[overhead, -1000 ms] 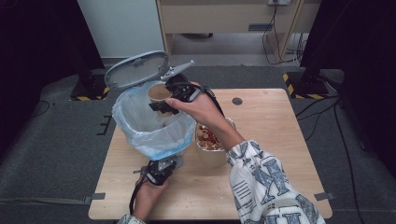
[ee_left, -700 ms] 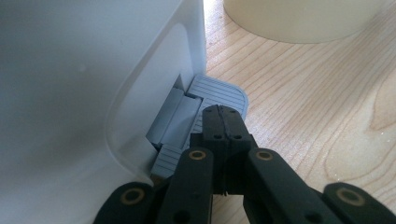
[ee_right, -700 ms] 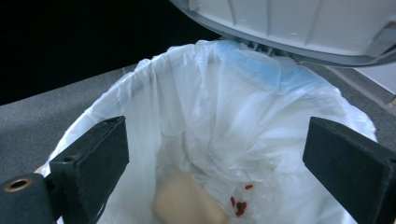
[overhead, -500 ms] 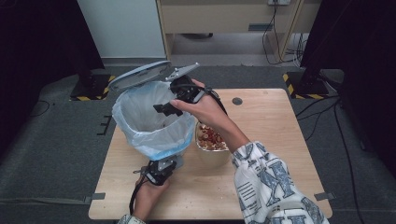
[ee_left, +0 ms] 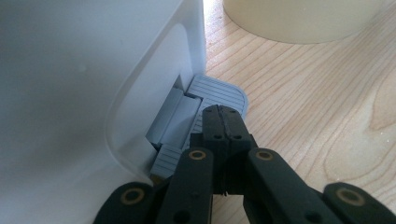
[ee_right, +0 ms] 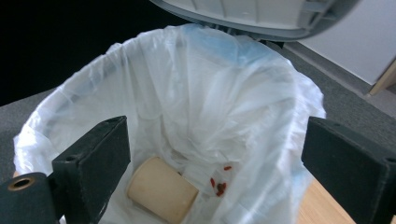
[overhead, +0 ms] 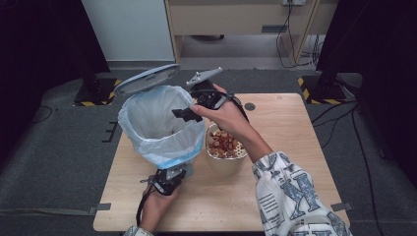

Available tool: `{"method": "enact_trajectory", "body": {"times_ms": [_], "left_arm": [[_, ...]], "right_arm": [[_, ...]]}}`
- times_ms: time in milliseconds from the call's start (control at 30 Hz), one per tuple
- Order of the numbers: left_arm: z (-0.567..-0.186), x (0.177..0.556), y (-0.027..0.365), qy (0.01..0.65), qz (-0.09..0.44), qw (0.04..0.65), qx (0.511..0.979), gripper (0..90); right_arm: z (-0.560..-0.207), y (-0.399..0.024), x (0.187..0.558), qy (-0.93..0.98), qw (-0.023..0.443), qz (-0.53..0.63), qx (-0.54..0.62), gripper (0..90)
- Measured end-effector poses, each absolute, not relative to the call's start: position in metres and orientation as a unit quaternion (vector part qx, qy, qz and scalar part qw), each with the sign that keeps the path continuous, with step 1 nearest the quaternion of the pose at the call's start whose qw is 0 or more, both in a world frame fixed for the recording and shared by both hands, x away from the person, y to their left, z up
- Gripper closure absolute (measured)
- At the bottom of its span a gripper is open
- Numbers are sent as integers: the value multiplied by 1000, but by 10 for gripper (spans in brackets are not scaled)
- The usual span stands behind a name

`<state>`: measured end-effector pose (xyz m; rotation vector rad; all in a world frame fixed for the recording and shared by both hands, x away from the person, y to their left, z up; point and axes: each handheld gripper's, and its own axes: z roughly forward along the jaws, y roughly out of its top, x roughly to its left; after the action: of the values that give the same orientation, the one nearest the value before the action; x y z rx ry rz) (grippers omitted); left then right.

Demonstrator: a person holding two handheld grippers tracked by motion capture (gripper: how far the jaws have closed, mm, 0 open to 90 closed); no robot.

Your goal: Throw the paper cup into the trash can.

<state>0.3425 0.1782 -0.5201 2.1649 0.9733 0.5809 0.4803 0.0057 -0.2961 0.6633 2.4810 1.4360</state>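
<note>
A pale wooden table (overhead: 295, 147) stands on grey carpet, with bare board to the right of the right gripper (overhead: 189, 112) and in front of the bowl of scraps (overhead: 225, 145) beneath its wrist. That gripper hangs over the lined bin (overhead: 160, 128) with jaws spread wide and empty; a paper cup (ee_right: 161, 193) lies in the liner below them. The left gripper (ee_left: 223, 122), jaws clenched together, presses the bin's grey pedal (ee_left: 219, 91), and the lid (overhead: 146, 78) stands raised.

surface: wooden table (overhead: 295, 147) | on it: lined pedal bin (overhead: 160, 128), cream bowl (overhead: 225, 158) beside it
</note>
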Motion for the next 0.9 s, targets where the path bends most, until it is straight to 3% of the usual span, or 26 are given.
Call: {"method": "enact_trajectory", "body": {"times_ms": [900], "left_arm": [[-520, 343, 178, 373, 223, 344, 832, 896]], "right_arm": [[-301, -59, 489, 819, 123, 487, 278, 87]]}}
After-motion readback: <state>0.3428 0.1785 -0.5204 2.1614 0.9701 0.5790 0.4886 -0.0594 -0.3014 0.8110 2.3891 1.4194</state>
